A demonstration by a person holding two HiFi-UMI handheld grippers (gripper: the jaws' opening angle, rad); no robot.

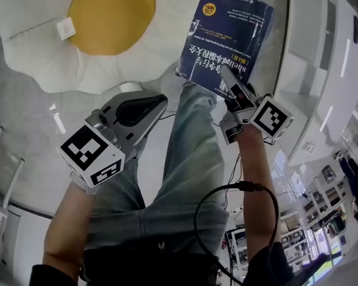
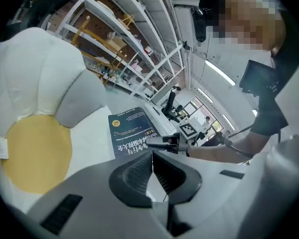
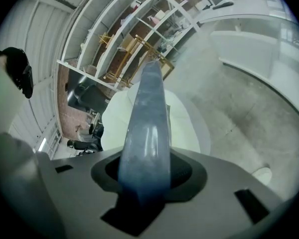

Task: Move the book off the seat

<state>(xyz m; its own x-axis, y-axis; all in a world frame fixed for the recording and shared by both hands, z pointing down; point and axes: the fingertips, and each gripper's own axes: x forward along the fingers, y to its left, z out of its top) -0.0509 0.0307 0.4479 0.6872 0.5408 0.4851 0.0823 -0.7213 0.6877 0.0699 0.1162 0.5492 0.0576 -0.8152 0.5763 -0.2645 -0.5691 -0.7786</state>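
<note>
A dark blue book (image 1: 227, 37) hangs tilted in the air by the right edge of the seat, a white egg-shaped cushion (image 1: 36, 46) with a yellow centre. My right gripper (image 1: 232, 82) is shut on the book's lower edge. In the right gripper view the book (image 3: 145, 128) stands edge-on between the jaws of that gripper (image 3: 144, 176). The left gripper view shows the book's cover (image 2: 132, 136) with the right gripper (image 2: 164, 142) on it, beside the cushion (image 2: 40, 83). My left gripper (image 1: 146, 109) is shut and holds nothing, lower left of the book; its pads (image 2: 152, 156) meet.
The person's leg in jeans (image 1: 185, 159) stands on the grey floor below the book. A white desk (image 1: 310, 70) runs along the right. A black cable (image 1: 227, 189) loops by the right arm. White shelves (image 2: 139, 44) line the far wall.
</note>
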